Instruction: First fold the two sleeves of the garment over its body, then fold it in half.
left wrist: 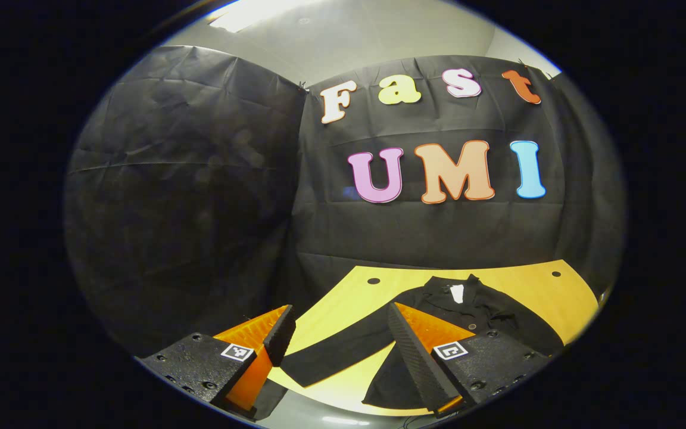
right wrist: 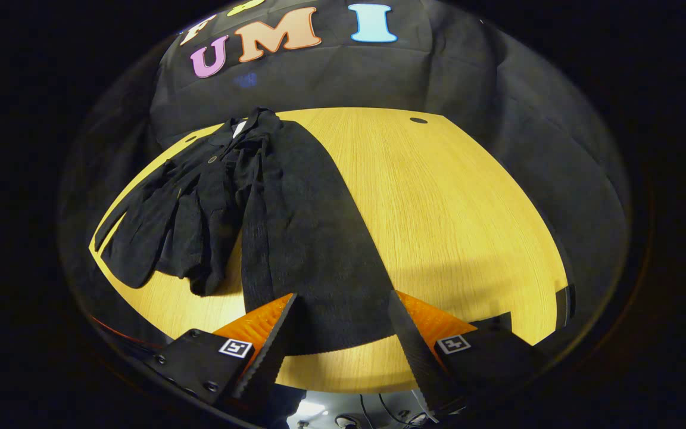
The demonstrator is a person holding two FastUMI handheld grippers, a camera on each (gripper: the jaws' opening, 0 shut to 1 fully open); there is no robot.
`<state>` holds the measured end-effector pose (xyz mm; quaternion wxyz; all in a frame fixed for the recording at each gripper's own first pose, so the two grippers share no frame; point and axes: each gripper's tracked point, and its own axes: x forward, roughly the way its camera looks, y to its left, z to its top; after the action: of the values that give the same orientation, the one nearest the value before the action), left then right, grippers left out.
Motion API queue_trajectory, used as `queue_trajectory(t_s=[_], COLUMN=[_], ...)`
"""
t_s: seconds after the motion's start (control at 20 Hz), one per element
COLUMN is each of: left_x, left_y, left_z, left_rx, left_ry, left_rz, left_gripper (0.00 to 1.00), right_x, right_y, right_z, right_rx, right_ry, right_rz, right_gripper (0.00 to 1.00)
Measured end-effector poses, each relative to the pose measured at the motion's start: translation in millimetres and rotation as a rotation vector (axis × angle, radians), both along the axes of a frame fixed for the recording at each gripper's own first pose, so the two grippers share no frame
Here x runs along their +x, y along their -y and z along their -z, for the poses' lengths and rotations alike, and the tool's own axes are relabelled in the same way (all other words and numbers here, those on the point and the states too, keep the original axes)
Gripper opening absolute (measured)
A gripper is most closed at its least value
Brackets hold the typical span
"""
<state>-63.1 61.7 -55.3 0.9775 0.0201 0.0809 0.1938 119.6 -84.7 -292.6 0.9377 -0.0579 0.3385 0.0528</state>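
A black jacket point(right wrist: 224, 196) lies spread on the yellow wooden table point(right wrist: 450, 202), collar toward the booth wall. One long sleeve point(right wrist: 313, 250) stretches toward the near edge, its cuff between the open fingers of my right gripper point(right wrist: 343, 333), which hovers above it. In the left gripper view the jacket point(left wrist: 468, 310) lies ahead and to the right, with its other sleeve point(left wrist: 331, 351) running toward the table's near left edge. My left gripper point(left wrist: 340, 345) is open above that sleeve, nothing held.
The table point(left wrist: 557, 292) has small dark holes point(right wrist: 418, 120) near its far corners. The black cloth wall rises right behind it. Floor and cables point(right wrist: 373, 417) show below the near table edge.
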Motion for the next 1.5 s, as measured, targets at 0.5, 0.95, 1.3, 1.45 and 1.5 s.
queue_trajectory(t_s=[0.5, 0.95, 1.3, 1.45, 1.5], left_x=[5, 5, 10, 14, 14], left_y=[18, 26, 21, 4, -1], left_z=[10, 21, 28, 34, 36], left_rx=[-0.054, -0.092, -0.089, -0.080, -0.085], left_ry=[-0.007, -0.007, -0.016, -0.025, -0.026], left_rz=[0.047, 0.022, 0.014, -0.004, -0.007], left_gripper=[0.94, 0.94, 0.93, 0.93, 0.93], right_x=[3, 5, 8, 17, 22], right_y=[-6, -6, -2, 3, 5], right_z=[1, 1, -10, -41, -55], right_rx=[0.081, 0.177, 0.191, 0.193, 0.188], right_ry=[-0.034, -0.030, -0.038, 0.018, 0.046], right_rz=[0.069, 0.044, 0.049, 0.072, 0.082], right_gripper=[0.12, 0.03, 0.02, 0.02, 0.02])
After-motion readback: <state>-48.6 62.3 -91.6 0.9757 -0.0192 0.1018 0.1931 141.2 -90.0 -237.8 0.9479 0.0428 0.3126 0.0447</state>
